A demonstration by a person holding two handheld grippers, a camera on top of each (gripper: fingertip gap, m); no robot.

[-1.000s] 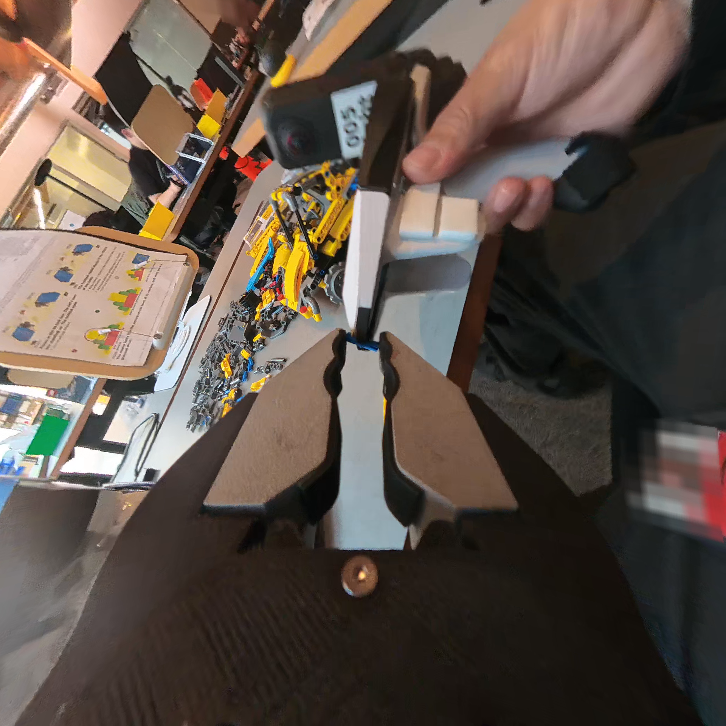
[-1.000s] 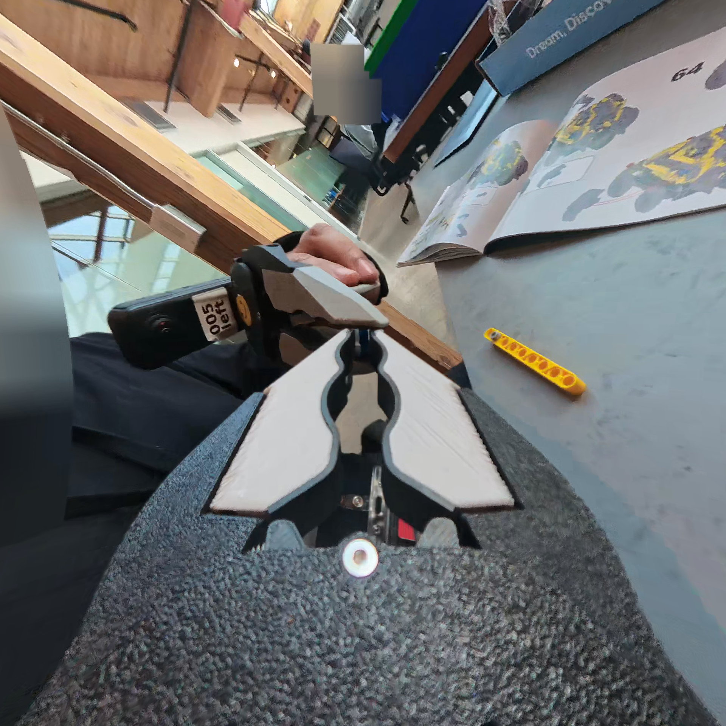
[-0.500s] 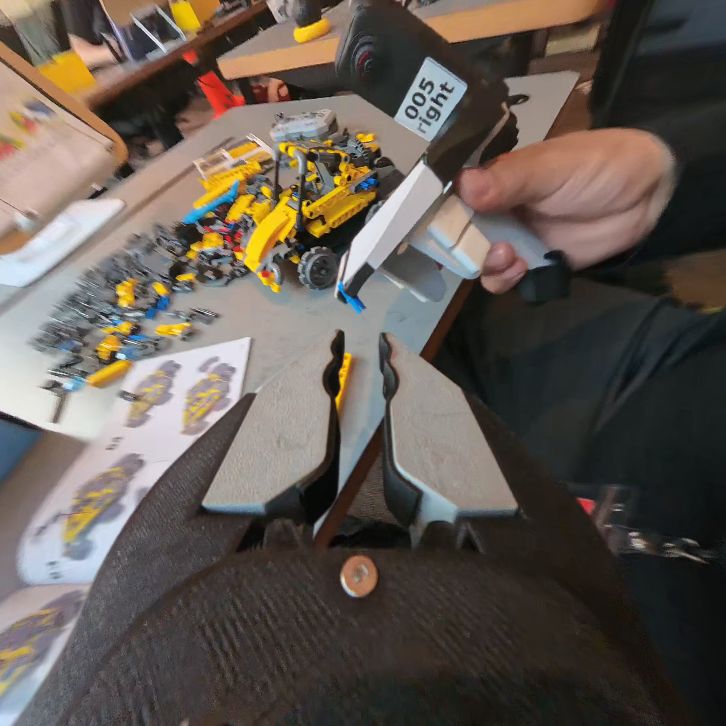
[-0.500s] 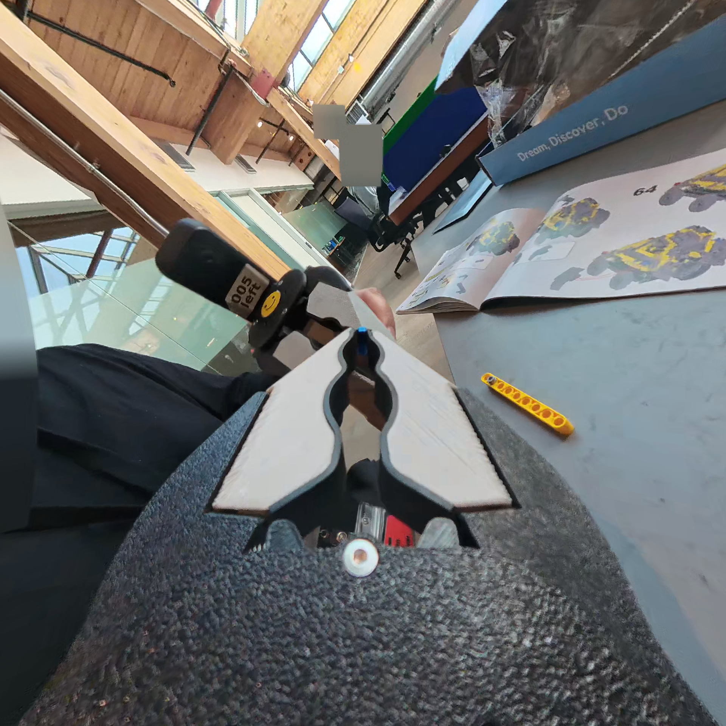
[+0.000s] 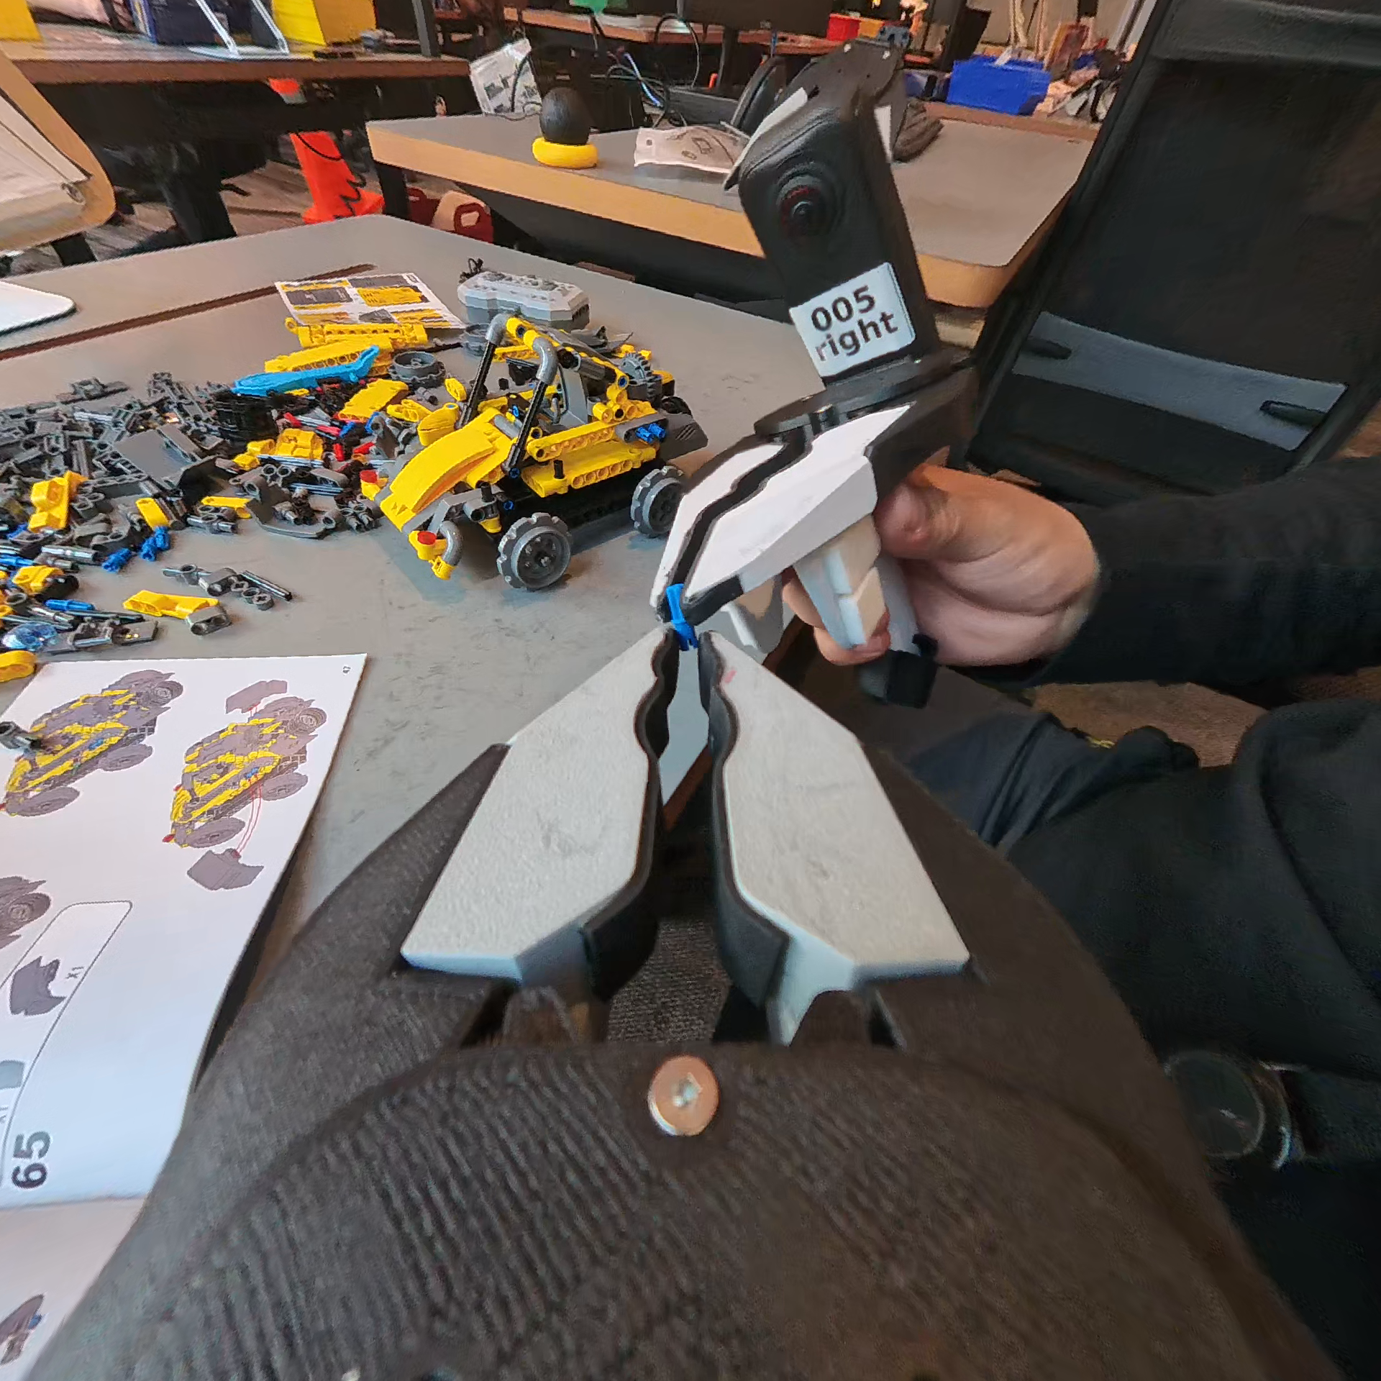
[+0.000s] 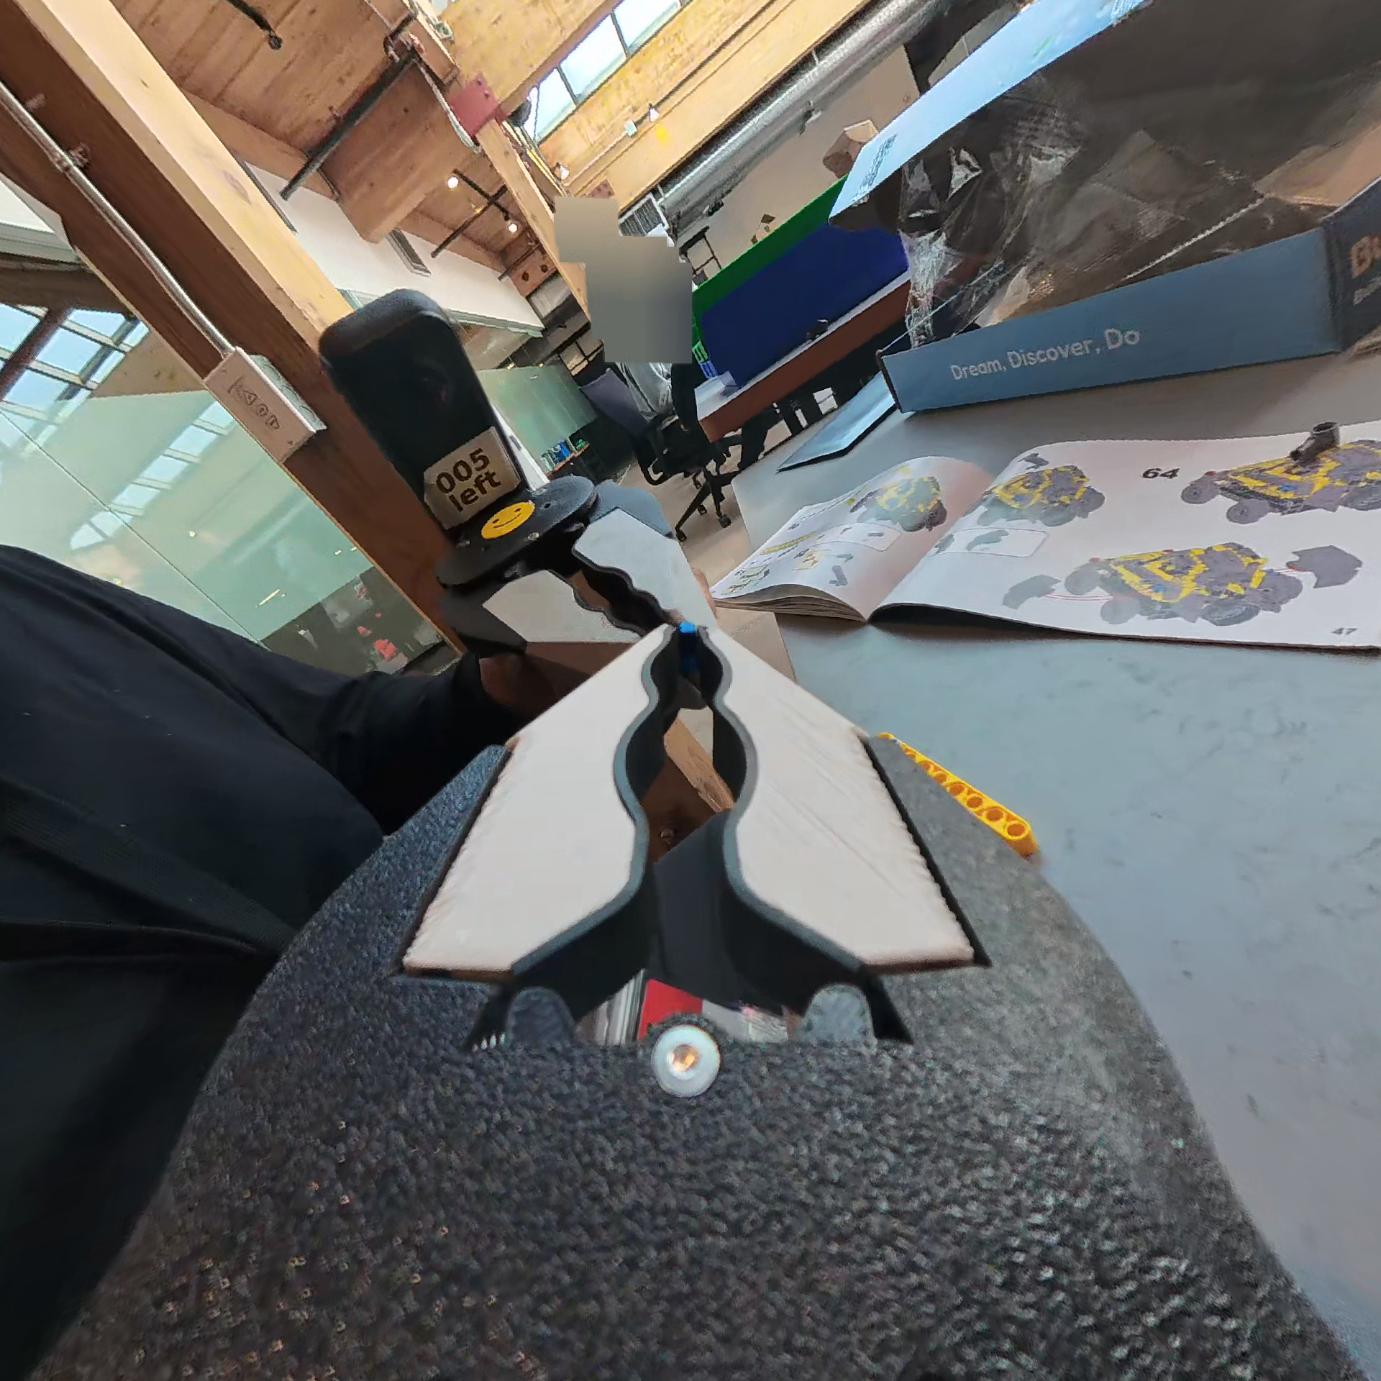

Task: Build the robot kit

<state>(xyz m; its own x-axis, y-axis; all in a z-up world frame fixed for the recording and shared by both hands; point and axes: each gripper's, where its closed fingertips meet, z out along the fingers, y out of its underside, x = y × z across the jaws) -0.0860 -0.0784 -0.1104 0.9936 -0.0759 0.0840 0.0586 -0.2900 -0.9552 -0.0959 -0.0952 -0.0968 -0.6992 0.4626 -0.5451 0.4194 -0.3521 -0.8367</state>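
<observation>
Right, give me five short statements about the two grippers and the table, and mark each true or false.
1. The right gripper is shut on a small blue pin. True.
2. The yellow beam sits between the left gripper's fingers. False: it lies on the grey table.
3. The instruction booklet lies open. True.
4. The yellow vehicle model hangs from a gripper. False: it stands on the table.
5. Loose parts lie beside the model. True.

On our worktop (image 5: 418, 643) the model car (image 5: 523, 463) sits behind the open booklet (image 5: 149, 807) — loose parts (image 5: 112, 478) to its left, right claw (image 5: 676, 614) to its right.
</observation>
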